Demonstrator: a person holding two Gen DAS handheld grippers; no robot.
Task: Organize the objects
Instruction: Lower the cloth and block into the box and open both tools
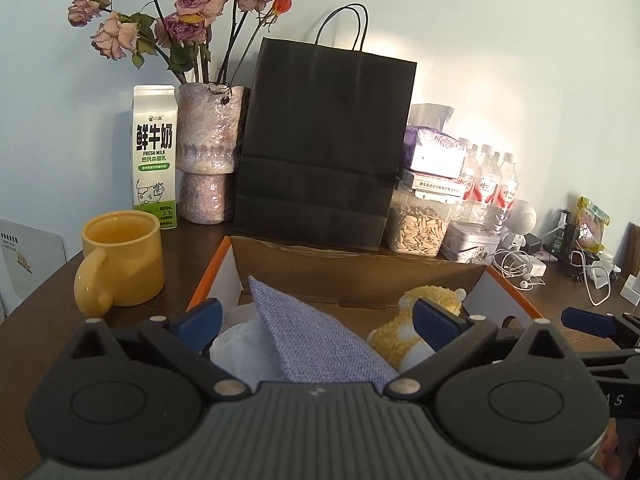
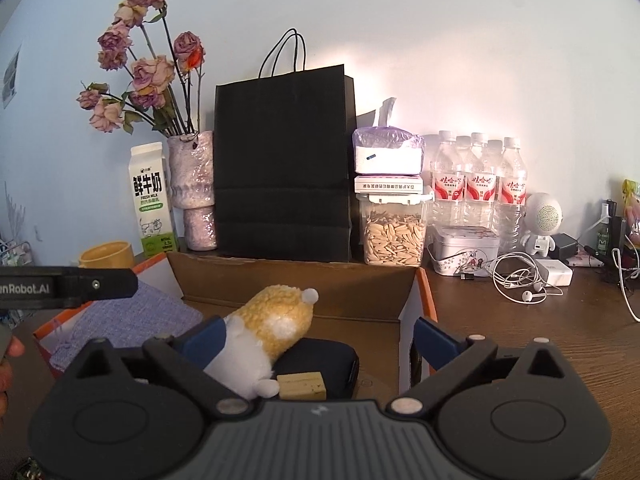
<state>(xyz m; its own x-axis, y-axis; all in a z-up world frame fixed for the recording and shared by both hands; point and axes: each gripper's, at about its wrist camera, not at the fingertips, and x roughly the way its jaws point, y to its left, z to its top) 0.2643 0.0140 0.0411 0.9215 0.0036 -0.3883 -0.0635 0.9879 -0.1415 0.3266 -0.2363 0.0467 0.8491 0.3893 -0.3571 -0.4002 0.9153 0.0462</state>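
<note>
Left wrist view: the left gripper (image 1: 316, 320) is seen at lower centre with its jaws spread wide and nothing pinched. Between them, in the box (image 1: 360, 276), a blue-grey cloth pouch (image 1: 316, 340) lies tilted over something white, with the plush toy (image 1: 404, 332) at its right. A release into the box is judged done; another loose item must be picked next, perhaps the mug (image 1: 124, 256) at mid left.

Right wrist view: the right gripper (image 2: 320, 340) is likewise spread and empty. The toy, yellow and white, fluffy, leans on a dark case (image 2: 320, 360) beside a small tan block (image 2: 302, 386), at lower centre.
</note>
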